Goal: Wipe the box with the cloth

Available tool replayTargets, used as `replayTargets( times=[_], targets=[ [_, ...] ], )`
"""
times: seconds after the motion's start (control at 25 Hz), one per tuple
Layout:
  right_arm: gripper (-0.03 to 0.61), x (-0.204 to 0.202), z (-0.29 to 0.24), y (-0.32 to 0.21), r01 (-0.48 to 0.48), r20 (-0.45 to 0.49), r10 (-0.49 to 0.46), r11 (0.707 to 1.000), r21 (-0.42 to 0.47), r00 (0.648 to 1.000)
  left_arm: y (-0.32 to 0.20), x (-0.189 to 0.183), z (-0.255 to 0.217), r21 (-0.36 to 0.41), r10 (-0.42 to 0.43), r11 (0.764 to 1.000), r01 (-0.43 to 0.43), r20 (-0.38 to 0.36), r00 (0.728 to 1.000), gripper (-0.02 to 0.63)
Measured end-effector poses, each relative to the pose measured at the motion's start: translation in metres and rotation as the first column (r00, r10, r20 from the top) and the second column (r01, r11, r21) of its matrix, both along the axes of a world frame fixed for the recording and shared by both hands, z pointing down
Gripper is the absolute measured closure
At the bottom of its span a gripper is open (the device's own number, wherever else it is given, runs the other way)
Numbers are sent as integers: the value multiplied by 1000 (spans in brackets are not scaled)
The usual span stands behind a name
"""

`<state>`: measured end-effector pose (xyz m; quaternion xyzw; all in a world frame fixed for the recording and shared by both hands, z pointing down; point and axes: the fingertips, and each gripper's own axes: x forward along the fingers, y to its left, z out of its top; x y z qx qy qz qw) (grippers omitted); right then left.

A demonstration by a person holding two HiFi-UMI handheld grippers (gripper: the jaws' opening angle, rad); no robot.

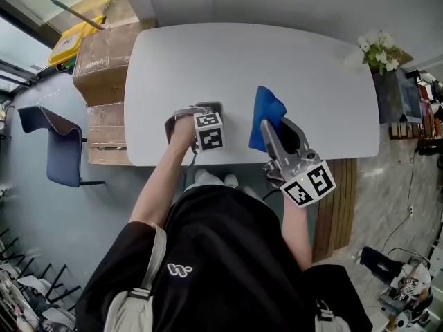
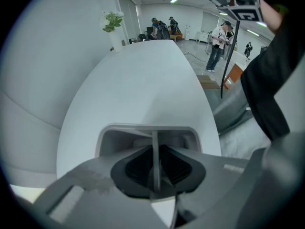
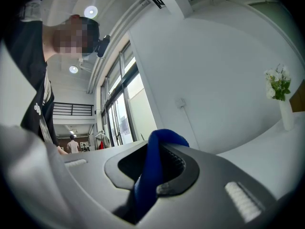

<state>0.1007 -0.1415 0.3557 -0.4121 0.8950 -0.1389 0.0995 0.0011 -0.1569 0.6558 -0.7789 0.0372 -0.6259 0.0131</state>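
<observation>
A small pale grey open box (image 1: pixel 212 106) sits near the front edge of the white table (image 1: pixel 242 61). My left gripper (image 1: pixel 199 115) is shut on it. In the left gripper view the jaws (image 2: pixel 155 171) pinch a thin upright wall of the box (image 2: pixel 143 131). A blue cloth (image 1: pixel 266 111) hangs bunched just right of the box, held off the table by my right gripper (image 1: pixel 268 131). In the right gripper view the cloth (image 3: pixel 164 140) is clamped between the dark pads of the gripper (image 3: pixel 156 168). The cloth and the box are apart.
Stacked cardboard boxes (image 1: pixel 104 68) stand against the table's left end, with a blue chair (image 1: pixel 59 147) beside them. A vase of white flowers (image 1: pixel 377 50) stands at the table's far right corner. A wooden slatted bench (image 1: pixel 339 206) lies to the right of me.
</observation>
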Motion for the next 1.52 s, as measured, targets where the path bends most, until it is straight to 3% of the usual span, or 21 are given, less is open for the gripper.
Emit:
replayTargets(
  times=[0.28,0.4,0.48,0.72,0.92,1.04,1.4,1.52],
  targets=[
    [525,-1,1,-1,16,5,-16,1000,-1,1000,-7,-1,-17,95,-49,994,54,-59,997,531],
    [525,-3,1,-3,22,6,-22,1000,-3,1000,-11,-3,-34,127,-133,980,153,-155,979,531],
    [525,-5,2,-4,25,5,-25,1000,-6,1000,-17,-5,-50,146,-211,956,253,-251,945,531],
    [525,-21,2,-10,49,-8,-49,999,-6,999,-33,-11,-117,178,-343,848,500,-535,772,532],
    [525,-33,-1,-16,72,-22,-72,997,5,997,-38,-21,-167,135,-398,722,679,-721,567,550],
    [525,-40,-4,-21,76,-41,-75,997,14,996,-39,-23,-195,153,-373,660,735,-783,497,575],
    [525,-61,-14,-35,49,-93,-46,998,32,995,-41,-35,-268,63,-319,535,842,-908,271,612],
    [525,-65,-14,-40,10,-114,-7,1000,26,993,-40,-45,-285,43,-295,463,885,-934,200,613]
  ],
)
